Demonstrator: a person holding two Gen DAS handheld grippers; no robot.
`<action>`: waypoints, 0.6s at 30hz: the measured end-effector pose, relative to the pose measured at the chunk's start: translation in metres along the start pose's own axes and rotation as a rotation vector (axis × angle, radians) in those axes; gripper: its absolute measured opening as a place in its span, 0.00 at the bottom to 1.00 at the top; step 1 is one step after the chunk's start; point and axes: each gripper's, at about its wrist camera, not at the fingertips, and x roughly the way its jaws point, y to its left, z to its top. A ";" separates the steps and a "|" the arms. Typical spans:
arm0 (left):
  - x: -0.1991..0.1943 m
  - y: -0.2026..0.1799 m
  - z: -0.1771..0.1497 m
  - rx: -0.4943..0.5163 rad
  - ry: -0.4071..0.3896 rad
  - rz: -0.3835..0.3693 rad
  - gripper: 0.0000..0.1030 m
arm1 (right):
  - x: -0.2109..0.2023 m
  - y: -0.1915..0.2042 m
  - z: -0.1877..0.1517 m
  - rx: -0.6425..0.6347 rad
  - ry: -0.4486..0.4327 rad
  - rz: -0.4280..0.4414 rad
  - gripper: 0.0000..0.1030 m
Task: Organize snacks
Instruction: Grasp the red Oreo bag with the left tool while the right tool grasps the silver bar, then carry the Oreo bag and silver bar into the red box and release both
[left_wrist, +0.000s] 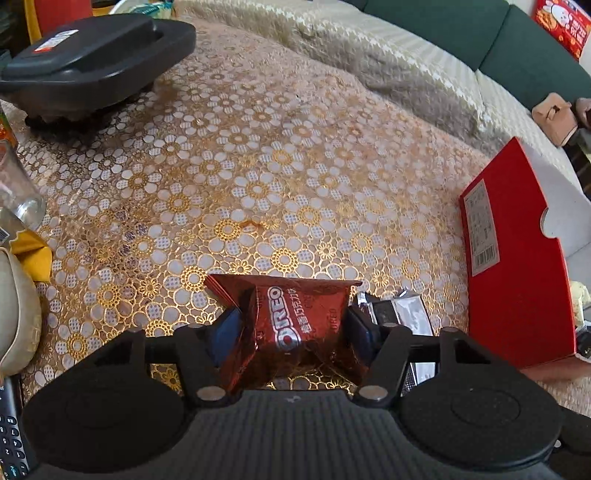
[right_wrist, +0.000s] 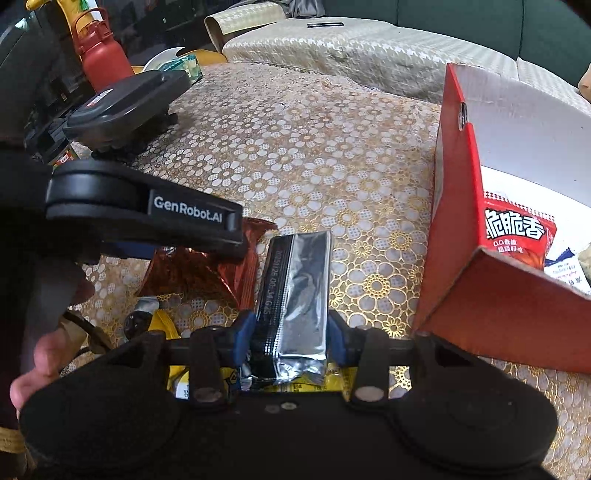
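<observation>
My left gripper (left_wrist: 291, 325) is shut on a red-brown Oreo packet (left_wrist: 291, 321), held just above the floral tablecloth; the packet also shows in the right wrist view (right_wrist: 207, 269) under the left gripper's black body (right_wrist: 147, 218). My right gripper (right_wrist: 291, 332) is shut on a silver foil snack packet (right_wrist: 299, 295), which also shows in the left wrist view (left_wrist: 402, 314). A red cardboard box (right_wrist: 491, 306) stands open to the right, with a red snack bag (right_wrist: 517, 236) and other packets inside. The box also shows in the left wrist view (left_wrist: 517, 258).
A black lidded container (left_wrist: 92, 62) sits at the table's far left, a glass jar (left_wrist: 18, 188) and yellow wrapper (left_wrist: 33, 251) at the left edge. A yellow packet (right_wrist: 306, 380) lies under my right gripper. A red bottle (right_wrist: 103, 59) stands far left. A cream-covered sofa (left_wrist: 388, 55) lies beyond the table.
</observation>
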 end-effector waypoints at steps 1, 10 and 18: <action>-0.001 0.002 -0.001 -0.008 -0.003 -0.004 0.57 | -0.001 0.000 0.000 0.003 -0.002 0.001 0.40; -0.020 0.022 -0.009 -0.101 -0.029 -0.039 0.54 | -0.027 -0.001 -0.005 0.010 -0.029 0.019 0.39; -0.067 0.018 -0.022 -0.093 -0.084 -0.074 0.54 | -0.076 -0.005 -0.016 0.019 -0.081 0.051 0.39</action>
